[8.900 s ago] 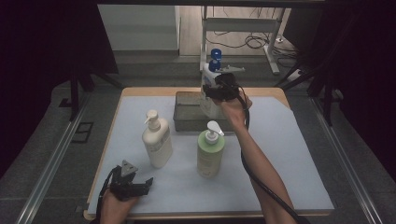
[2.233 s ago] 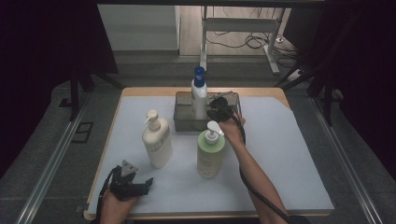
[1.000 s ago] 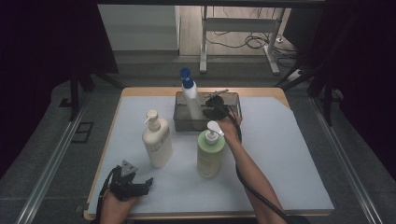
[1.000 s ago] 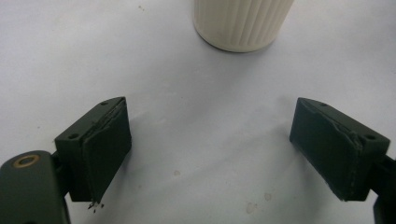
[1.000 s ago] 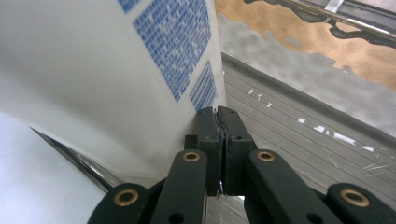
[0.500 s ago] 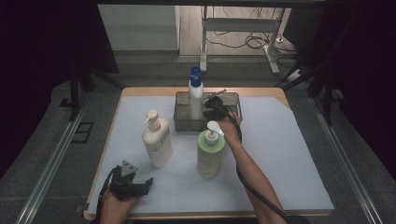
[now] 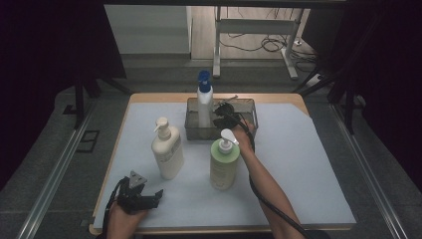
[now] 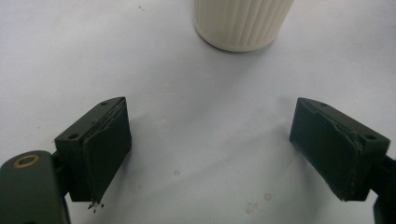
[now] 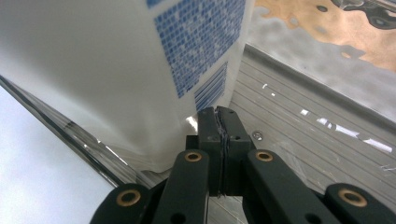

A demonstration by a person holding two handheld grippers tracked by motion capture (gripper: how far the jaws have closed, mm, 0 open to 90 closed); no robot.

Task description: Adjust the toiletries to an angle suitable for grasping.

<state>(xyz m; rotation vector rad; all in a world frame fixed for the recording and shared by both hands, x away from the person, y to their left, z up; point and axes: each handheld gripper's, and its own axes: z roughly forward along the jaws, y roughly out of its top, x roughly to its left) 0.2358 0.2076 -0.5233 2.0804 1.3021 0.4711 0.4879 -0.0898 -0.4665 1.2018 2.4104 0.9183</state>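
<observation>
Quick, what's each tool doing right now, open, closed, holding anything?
Left tool: open, holding nothing.
Right tool: closed, holding nothing, beside the white blue-capped bottle.

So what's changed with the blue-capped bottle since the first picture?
The blue-capped bottle has come down from above the far edge into the clear bin and now stands upright after tilting left. The right gripper, jaws shut, sits beside it. Left gripper, cream bottle and green bottle stayed put.

Spray bottle [image 7: 204, 102] stands in the bin [image 7: 246, 103], seemingly behind two pump bottles [image 7: 167, 149].
</observation>
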